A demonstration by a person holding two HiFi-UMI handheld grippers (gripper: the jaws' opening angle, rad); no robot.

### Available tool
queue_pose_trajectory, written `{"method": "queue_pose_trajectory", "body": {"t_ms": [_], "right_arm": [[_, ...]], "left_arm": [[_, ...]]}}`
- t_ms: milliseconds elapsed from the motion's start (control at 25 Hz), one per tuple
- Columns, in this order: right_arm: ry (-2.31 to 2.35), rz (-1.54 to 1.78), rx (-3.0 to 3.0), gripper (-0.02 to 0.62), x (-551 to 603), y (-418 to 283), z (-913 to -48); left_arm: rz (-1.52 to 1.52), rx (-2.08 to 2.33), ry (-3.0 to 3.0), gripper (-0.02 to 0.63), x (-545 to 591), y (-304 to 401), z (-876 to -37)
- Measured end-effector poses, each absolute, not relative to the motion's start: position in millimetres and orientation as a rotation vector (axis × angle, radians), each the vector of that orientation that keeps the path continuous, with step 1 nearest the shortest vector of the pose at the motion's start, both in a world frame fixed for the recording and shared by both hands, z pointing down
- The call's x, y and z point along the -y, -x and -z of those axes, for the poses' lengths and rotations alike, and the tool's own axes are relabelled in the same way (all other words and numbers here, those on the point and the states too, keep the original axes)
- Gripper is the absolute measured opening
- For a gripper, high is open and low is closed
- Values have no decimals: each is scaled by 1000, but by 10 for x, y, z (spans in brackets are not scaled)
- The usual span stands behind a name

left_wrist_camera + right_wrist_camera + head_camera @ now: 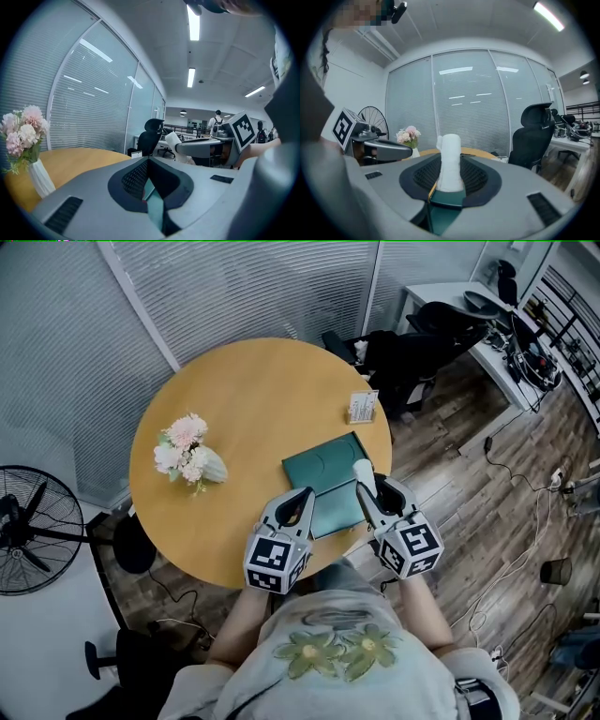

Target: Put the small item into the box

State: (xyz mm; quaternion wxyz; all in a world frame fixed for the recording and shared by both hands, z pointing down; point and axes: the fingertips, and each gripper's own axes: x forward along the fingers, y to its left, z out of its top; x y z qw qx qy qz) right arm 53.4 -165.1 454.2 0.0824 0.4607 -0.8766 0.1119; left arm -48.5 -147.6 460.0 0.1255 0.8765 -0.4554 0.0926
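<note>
A flat dark-green box (328,470) lies near the front right edge of the round wooden table (244,399). My right gripper (364,486) is over the box's right side, shut on a small white rolled item (362,470) that stands upright between the pads. The right gripper view shows the same white roll (450,161) with the green of the box below it. At the box's left edge my left gripper (305,498) has its jaws together. A sliver of green shows in its slit (149,197). Whether it pinches the box's edge I cannot tell.
A vase of pink and white flowers (187,454) stands at the table's left. A small card holder (361,407) sits near the far right edge. A floor fan (28,531) is at the left and black office chairs (412,343) are beyond the table. Cables lie on the wood floor.
</note>
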Motion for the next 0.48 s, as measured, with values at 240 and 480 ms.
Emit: {"method": "queue_pose_trajectory", "body": {"t_ms": [240,480], "right_arm": [[-1343,-329,2576,133,1643,-522,-4697],[-1312,-318,2559,133,1626,-507,-4775]], "left_arm": [[-276,1326,-2554,0,1517,485,-4588],[-282,1328,-2556,0,1509,469,-4589]]}}
